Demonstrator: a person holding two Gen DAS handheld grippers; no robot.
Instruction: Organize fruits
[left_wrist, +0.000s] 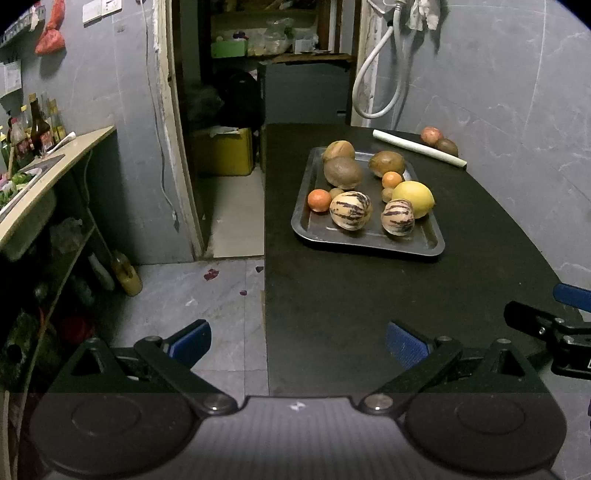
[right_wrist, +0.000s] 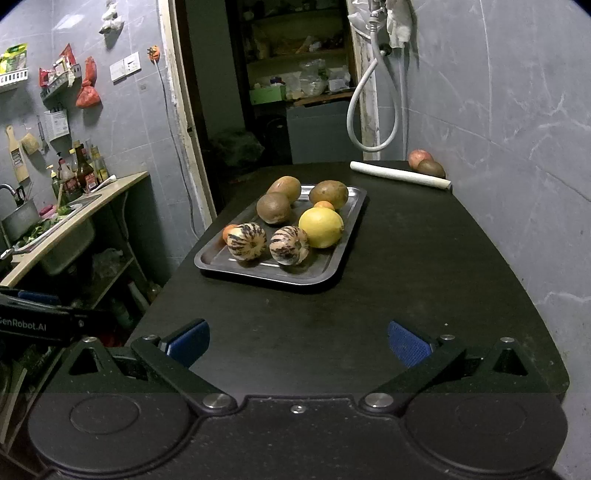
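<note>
A metal tray (left_wrist: 365, 242) (right_wrist: 325, 271) on the black table (left_wrist: 351, 302) (right_wrist: 388, 295) holds several fruits: two striped melons (left_wrist: 350, 210) (right_wrist: 246, 241), a yellow lemon (left_wrist: 413, 198) (right_wrist: 321, 226), oranges (left_wrist: 319, 200), and brown fruits (left_wrist: 342, 171) (right_wrist: 274, 207). A red fruit (left_wrist: 431, 135) (right_wrist: 419, 158) and a brown fruit (left_wrist: 447, 147) (right_wrist: 431, 168) lie apart at the table's far right corner. My left gripper (left_wrist: 297, 341) is open over the table's near left edge, holding nothing. My right gripper (right_wrist: 298, 341) is open over the near table, also holding nothing, well short of the tray.
A white roll (left_wrist: 419, 148) (right_wrist: 400, 175) lies across the far table beside the two loose fruits. A counter with a sink (right_wrist: 66, 236) and bottles (left_wrist: 38, 129) stands at the left. A white hose (right_wrist: 369, 110) hangs by the doorway. The wall (right_wrist: 517, 147) borders the table's right side.
</note>
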